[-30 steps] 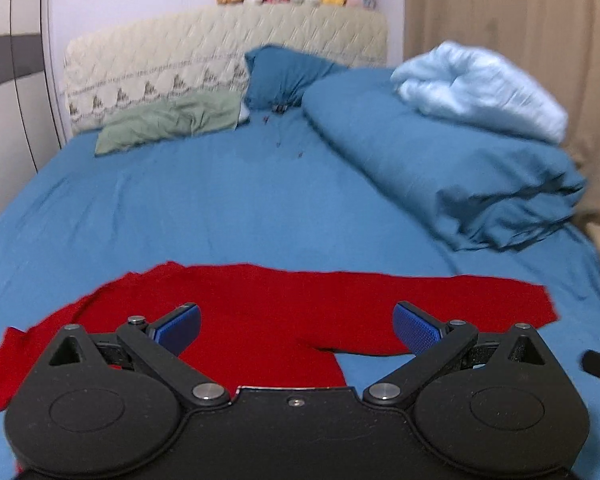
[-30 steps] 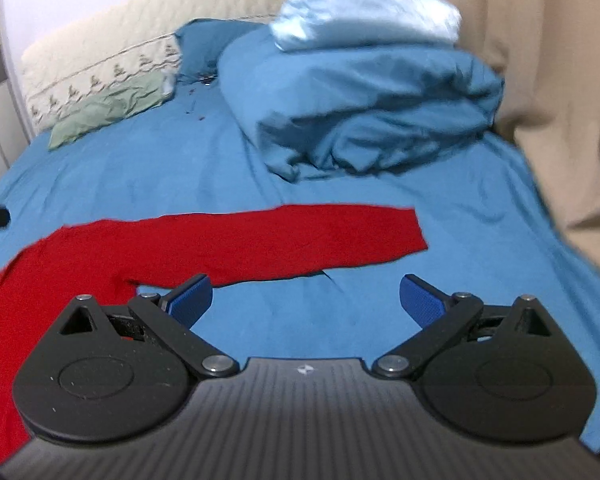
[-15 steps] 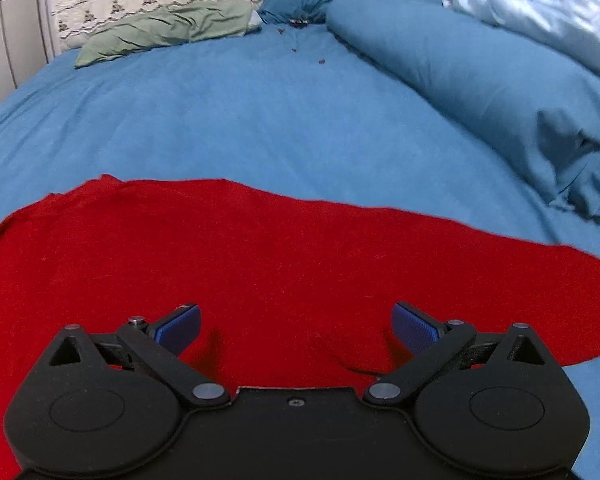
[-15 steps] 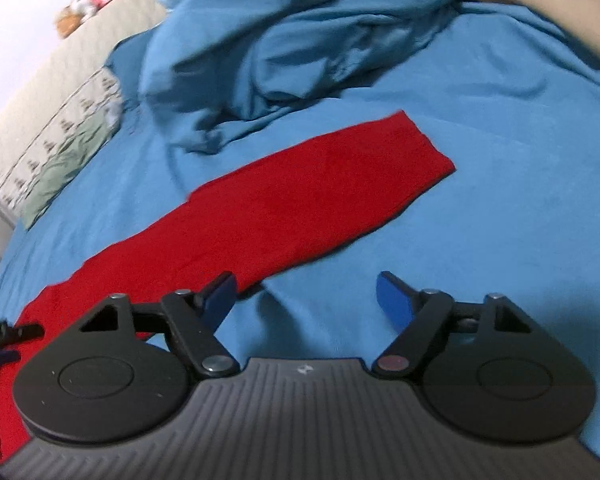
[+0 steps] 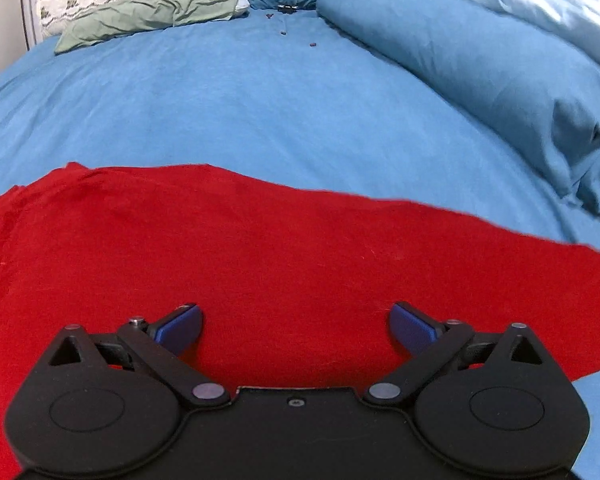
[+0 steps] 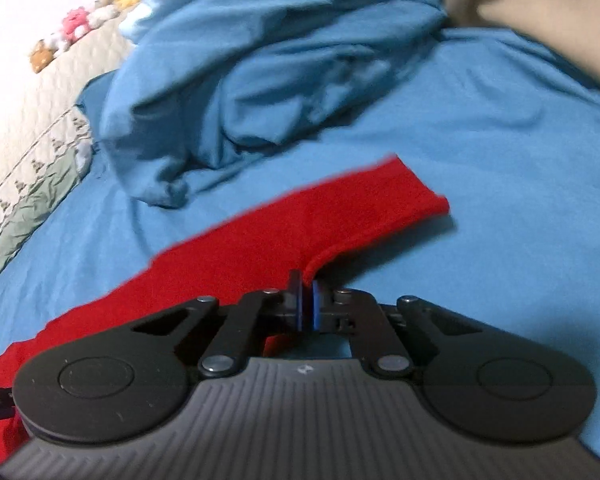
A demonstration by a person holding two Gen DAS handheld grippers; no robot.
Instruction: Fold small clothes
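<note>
My right gripper (image 6: pixel 307 307) is pinched on the near edge of the red garment (image 6: pixel 284 232), lifting it off the blue sheet (image 6: pixel 500 128). My left gripper (image 5: pixel 296 326) hangs spread wide over the garment's body, open sheet beyond.

Right tongs (image 6: pixel 307 307) pinch the red garment's (image 6: pixel 300 228) near edge
</note>
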